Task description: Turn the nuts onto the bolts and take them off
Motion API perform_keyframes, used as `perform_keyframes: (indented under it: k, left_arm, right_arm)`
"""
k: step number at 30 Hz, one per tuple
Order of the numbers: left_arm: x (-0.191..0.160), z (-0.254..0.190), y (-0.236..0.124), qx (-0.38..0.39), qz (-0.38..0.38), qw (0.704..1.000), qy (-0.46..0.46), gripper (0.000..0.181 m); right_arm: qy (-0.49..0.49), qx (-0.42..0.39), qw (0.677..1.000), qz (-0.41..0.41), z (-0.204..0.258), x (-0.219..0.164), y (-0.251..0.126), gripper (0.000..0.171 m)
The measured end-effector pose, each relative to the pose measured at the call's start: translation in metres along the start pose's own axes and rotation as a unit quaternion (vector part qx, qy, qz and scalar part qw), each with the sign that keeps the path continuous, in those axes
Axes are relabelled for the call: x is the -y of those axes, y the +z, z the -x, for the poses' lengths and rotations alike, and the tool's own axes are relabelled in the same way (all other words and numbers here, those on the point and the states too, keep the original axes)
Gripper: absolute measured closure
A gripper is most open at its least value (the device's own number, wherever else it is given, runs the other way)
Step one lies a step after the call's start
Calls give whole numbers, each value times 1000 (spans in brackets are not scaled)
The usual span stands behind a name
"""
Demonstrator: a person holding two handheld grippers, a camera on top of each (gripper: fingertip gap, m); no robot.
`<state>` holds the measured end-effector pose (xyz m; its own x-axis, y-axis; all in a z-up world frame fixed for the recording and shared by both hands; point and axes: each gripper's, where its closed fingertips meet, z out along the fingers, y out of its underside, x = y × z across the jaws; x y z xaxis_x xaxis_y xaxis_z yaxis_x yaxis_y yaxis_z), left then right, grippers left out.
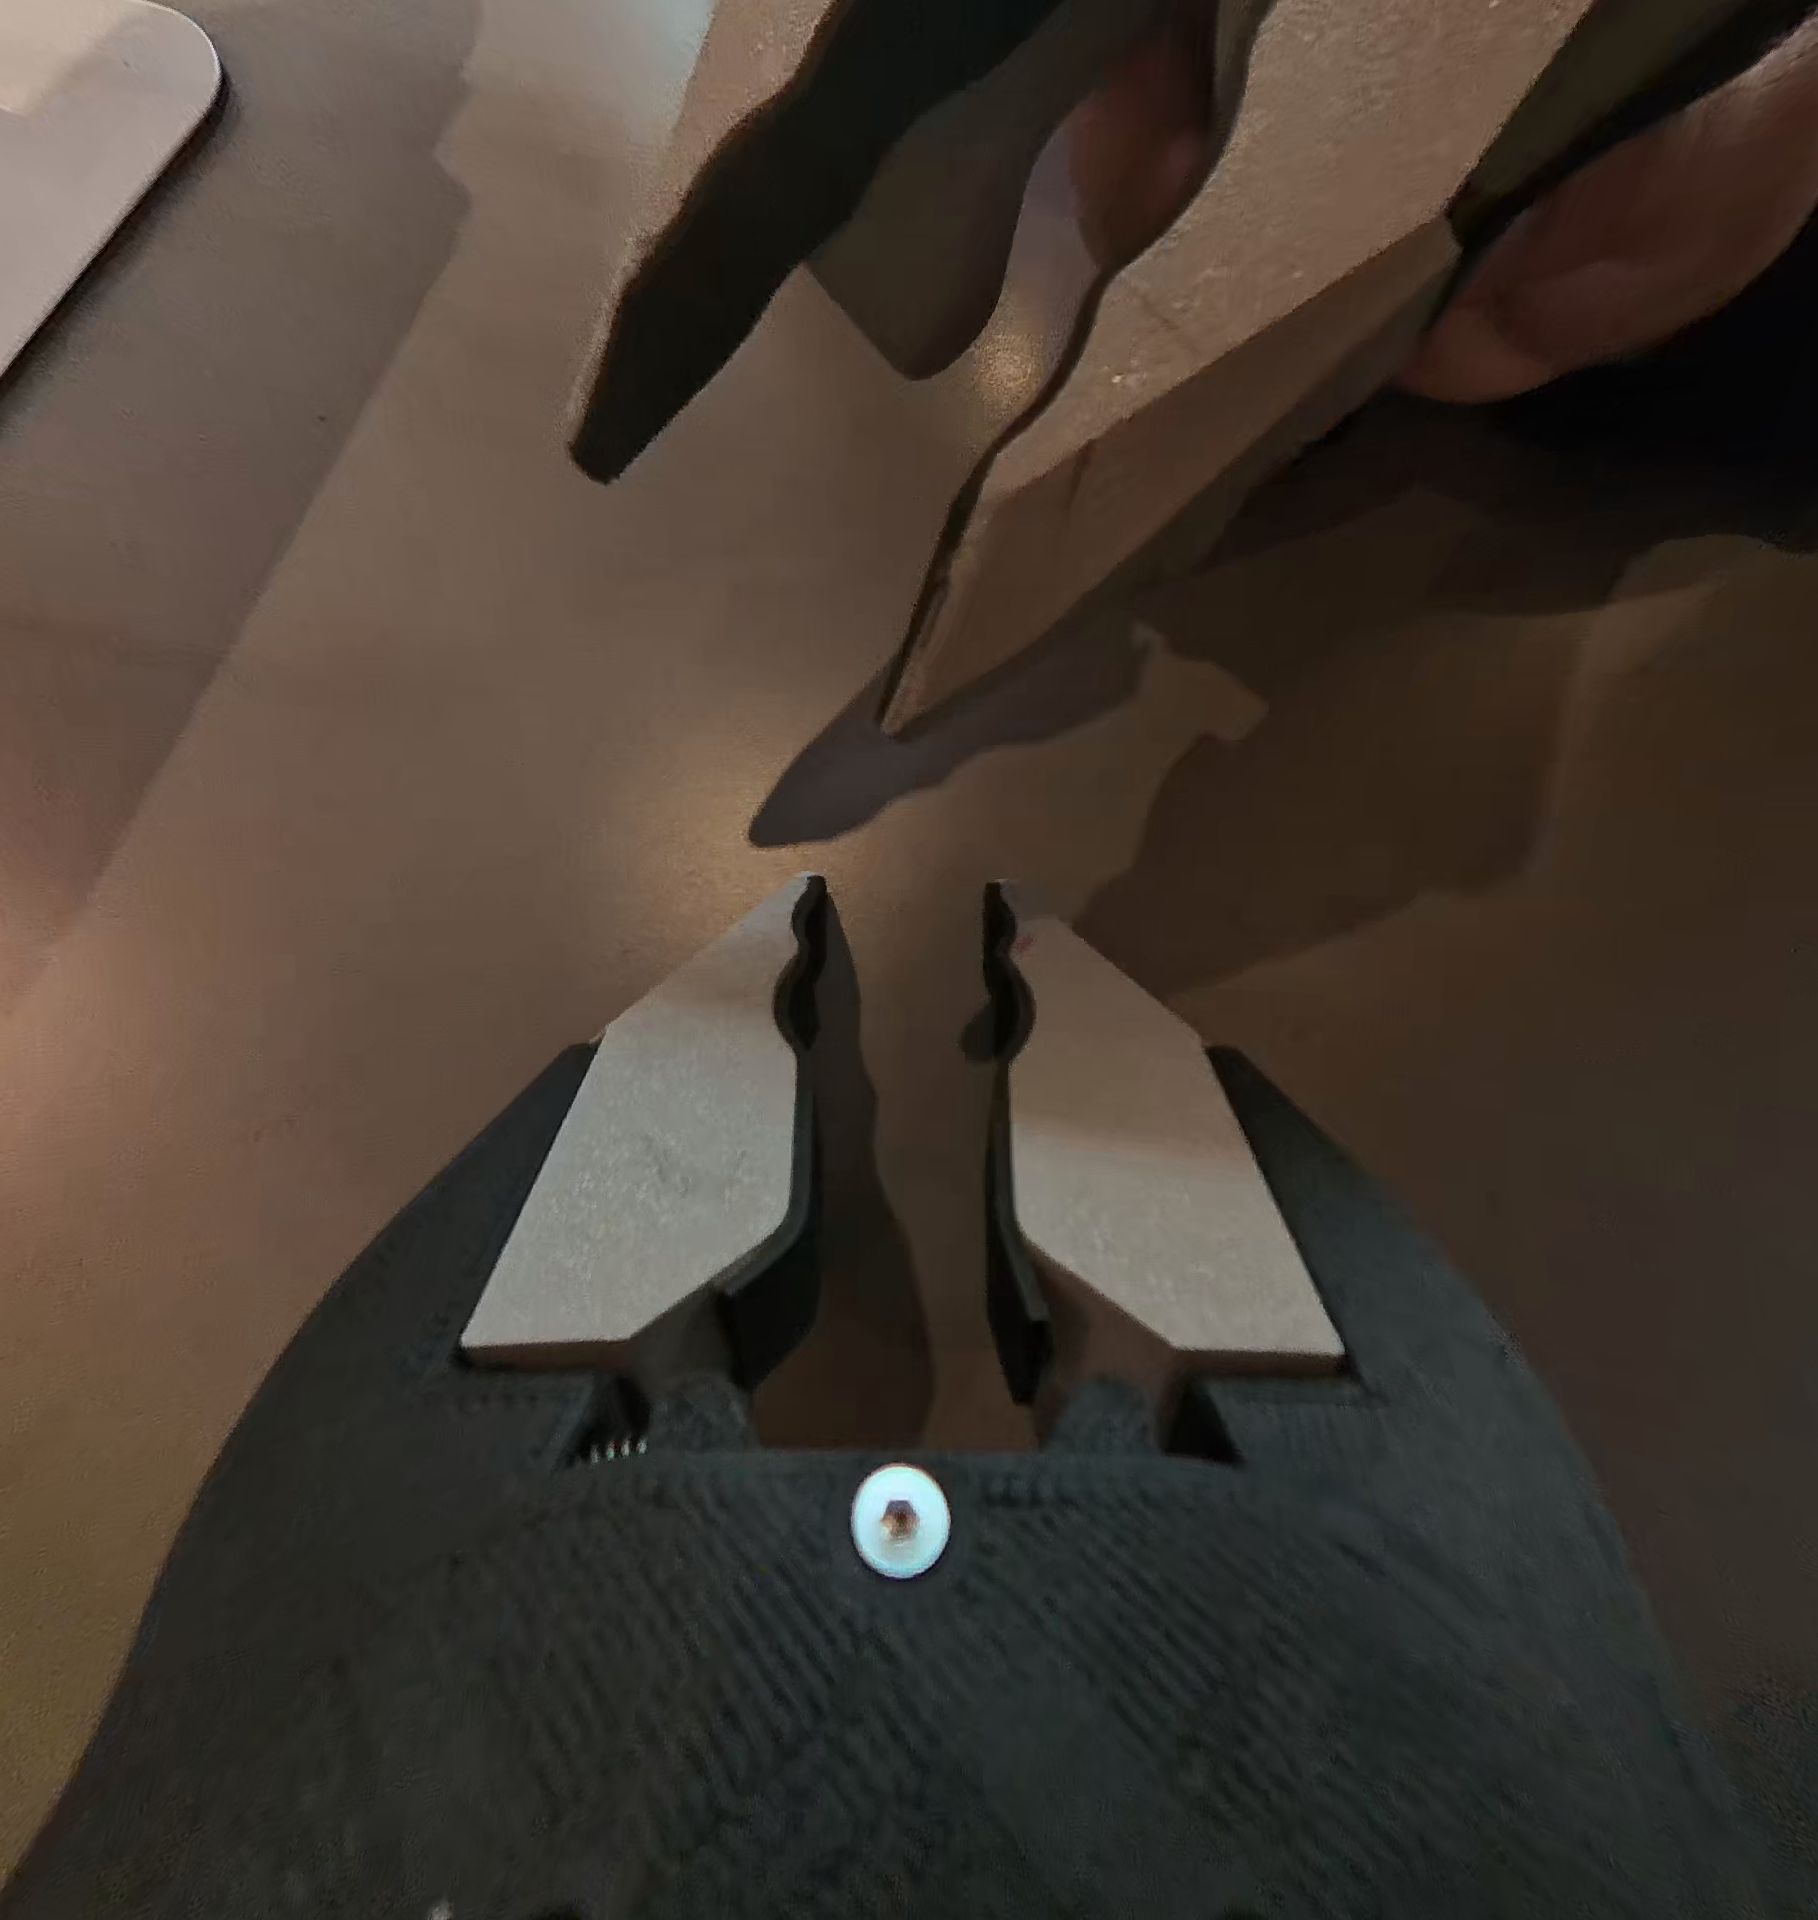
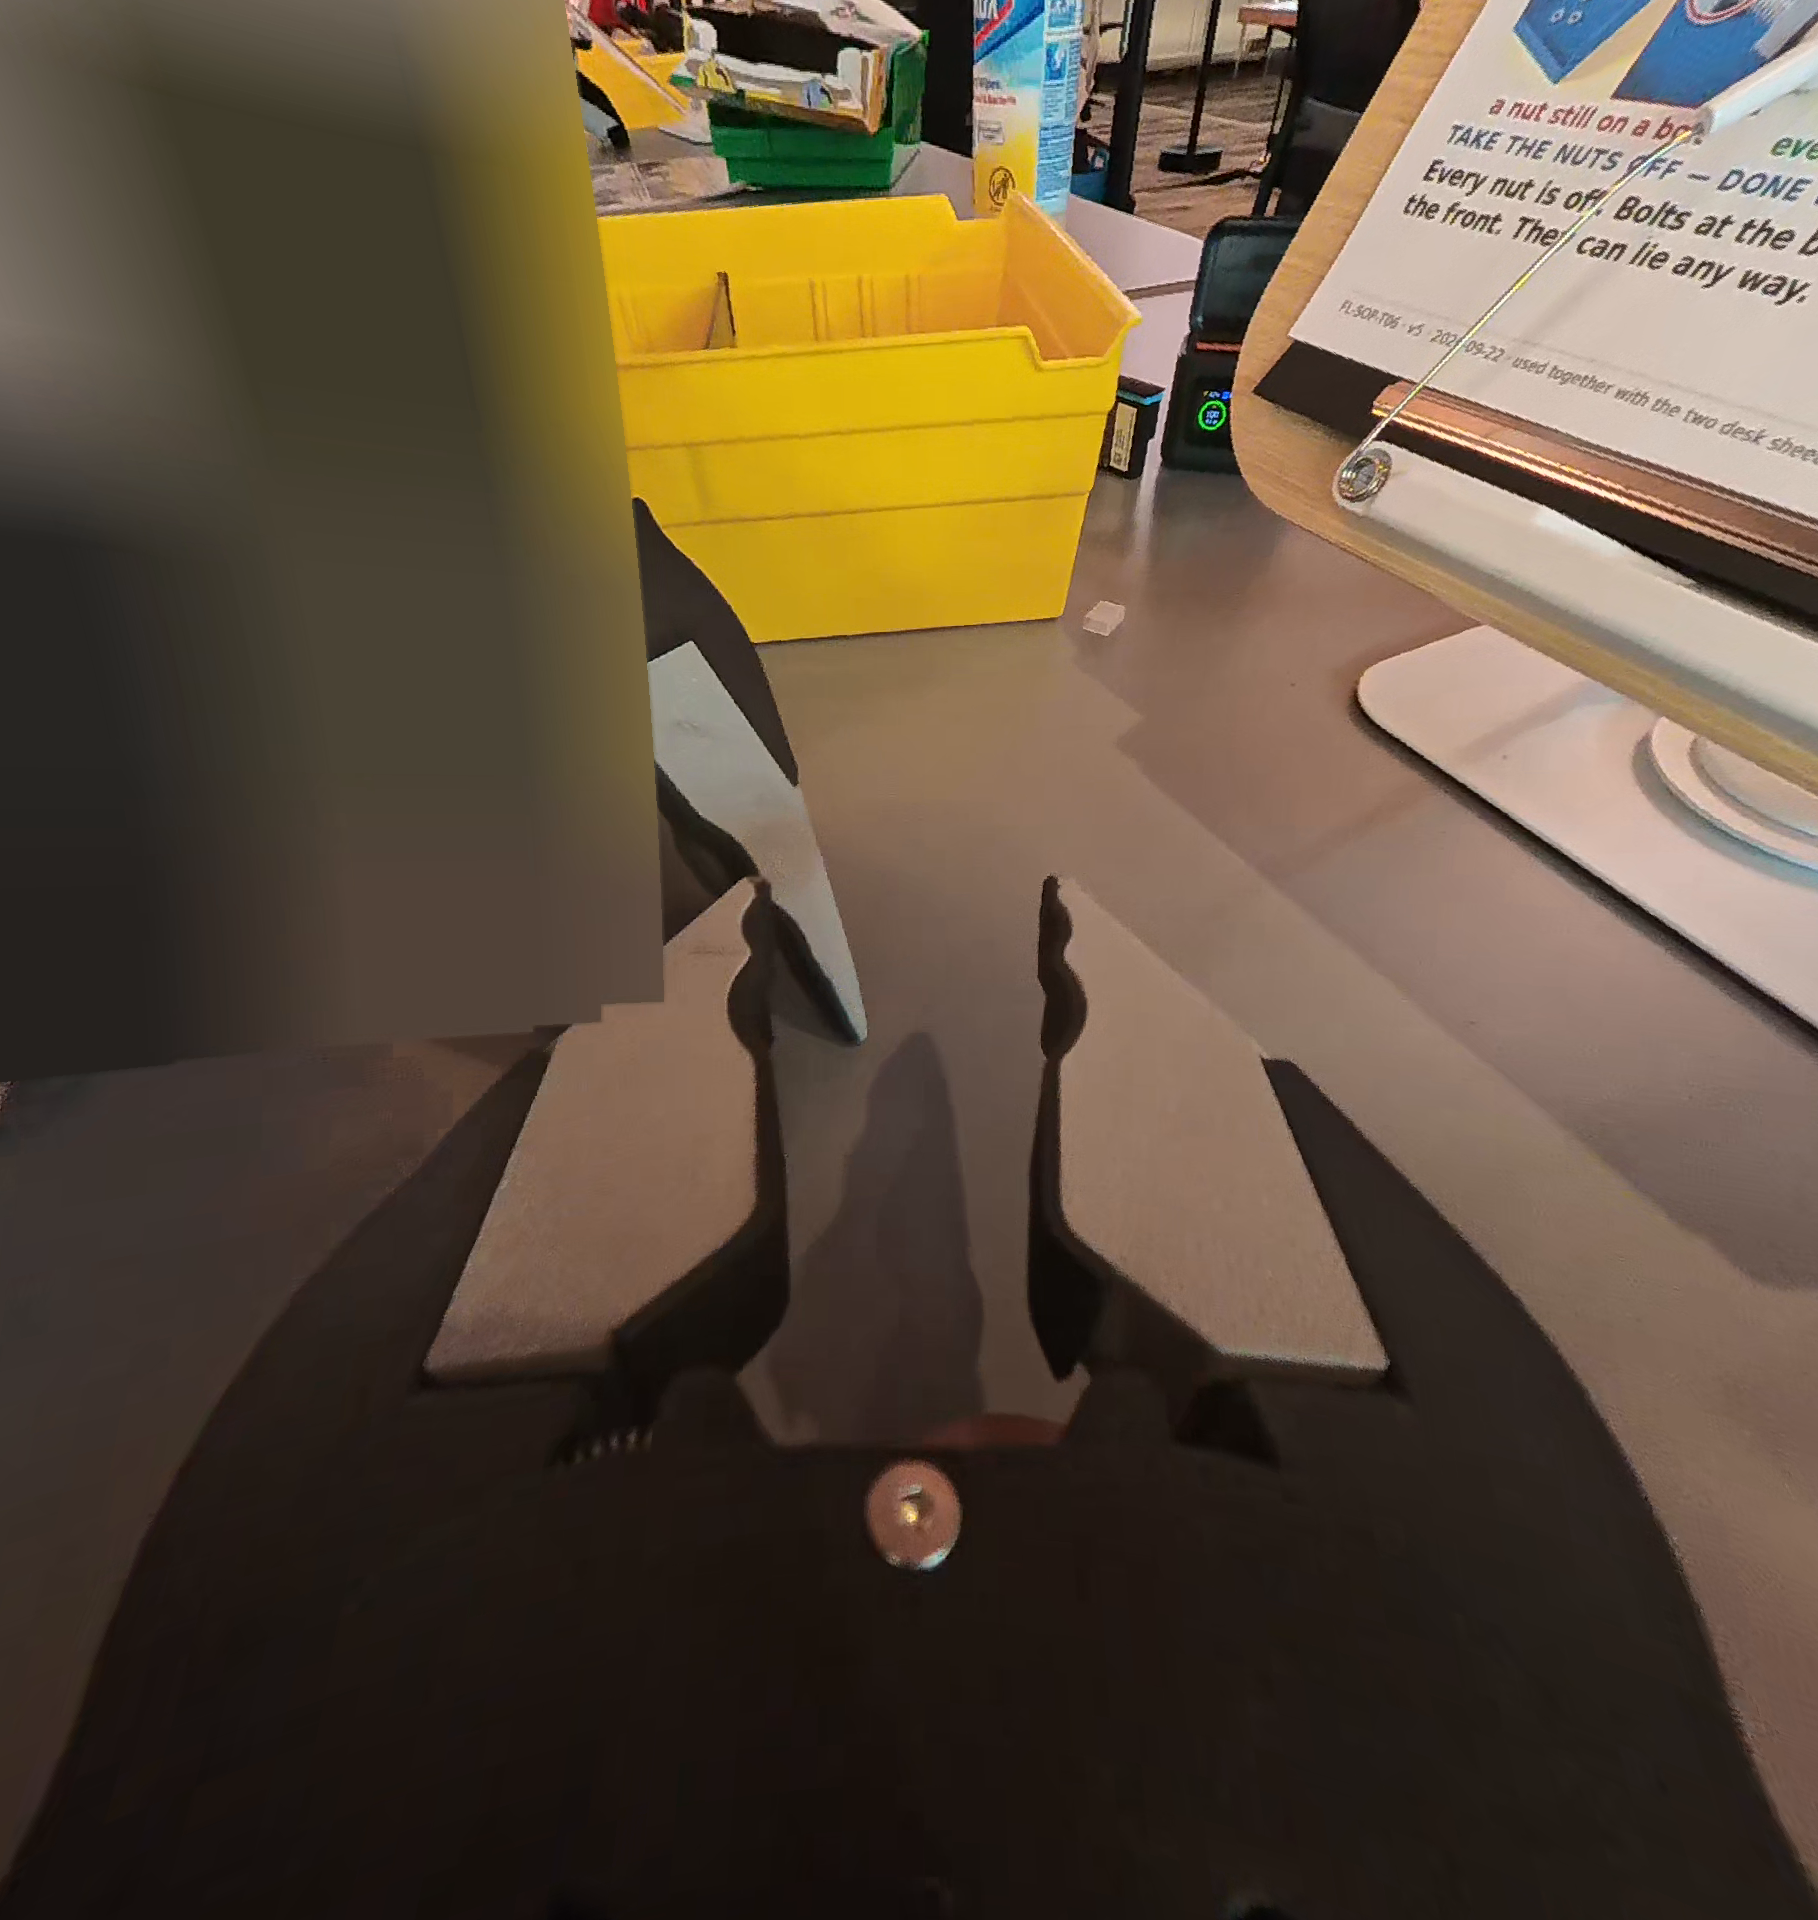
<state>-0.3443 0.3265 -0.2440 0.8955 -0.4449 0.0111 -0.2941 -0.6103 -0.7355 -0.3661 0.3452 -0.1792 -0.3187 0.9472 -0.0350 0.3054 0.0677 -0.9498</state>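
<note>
We see no nuts or bolts, so with both the left gripper and right gripper empty, fingers apart, over bare desk, we risk knocking the yellow bin at twelve o'clock while searching.

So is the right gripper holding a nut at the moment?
No, the right gripper is open with only bare grey table showing between its fingers.
</note>
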Motion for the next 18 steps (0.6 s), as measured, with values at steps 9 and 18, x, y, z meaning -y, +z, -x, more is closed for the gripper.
perform_keyframes:
  k: [9, 18]
  left_arm:
    - [0, 5, 0, 0, -1, 1000, 12, 151]
    - [0, 5, 0, 8, -2, 1000, 24, 152]
  right_arm:
    - [-10, 22, 1000, 18, 8, -5, 2, 113]
    - [-8, 17, 999, 44, 7, -11, 7, 109]
